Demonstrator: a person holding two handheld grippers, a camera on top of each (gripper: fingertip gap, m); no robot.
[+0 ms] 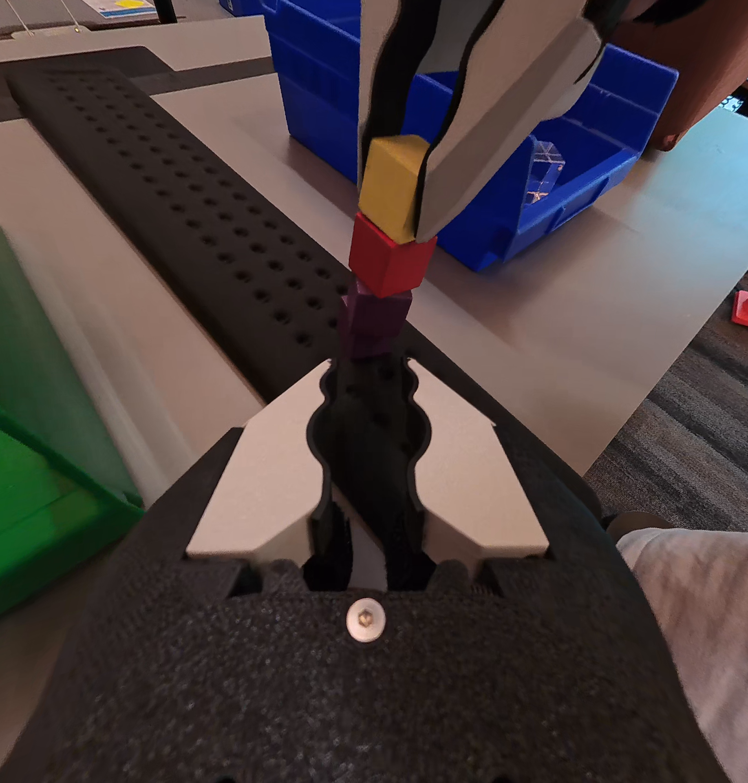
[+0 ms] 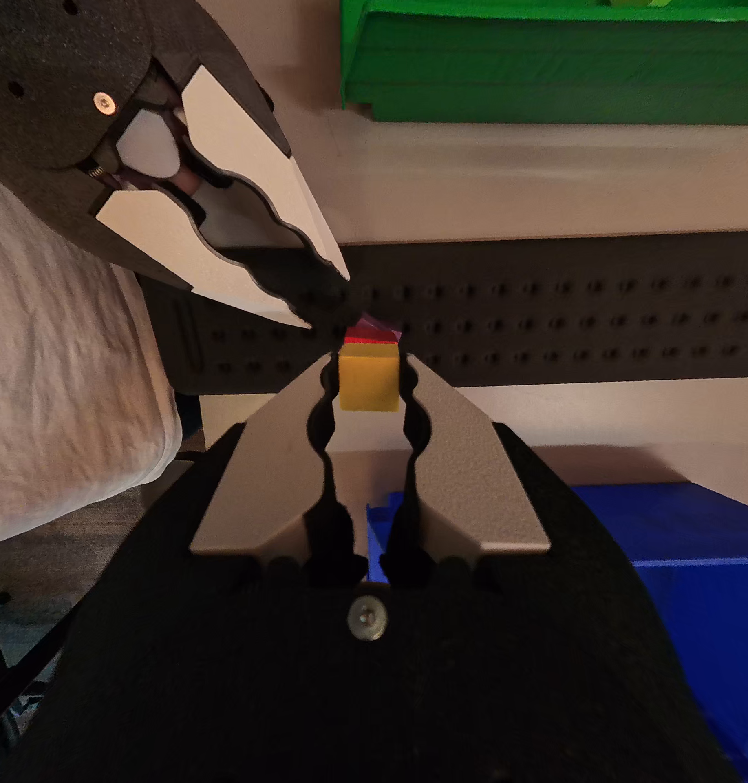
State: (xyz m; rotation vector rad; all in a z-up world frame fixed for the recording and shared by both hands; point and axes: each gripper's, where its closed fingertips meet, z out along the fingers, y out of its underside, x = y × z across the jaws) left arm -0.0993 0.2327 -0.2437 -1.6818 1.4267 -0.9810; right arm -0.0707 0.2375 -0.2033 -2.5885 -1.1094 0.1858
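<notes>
The right gripper (image 2: pixel 365 360) has its wavy-edged fingers clamped on a matte yellow cube (image 2: pixel 368 379), which sits on a red cube (image 1: pixel 389 258) atop two purple cubes (image 1: pixel 372 322) stacked on the black perforated board (image 1: pixel 173 199). The left gripper (image 1: pixel 368 366) sits just beside the stack's base, fingers slightly apart, holding nothing.

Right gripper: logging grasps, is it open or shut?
Shut on the yellow cube: the right gripper's fingers press both its sides above the red cube.
</notes>
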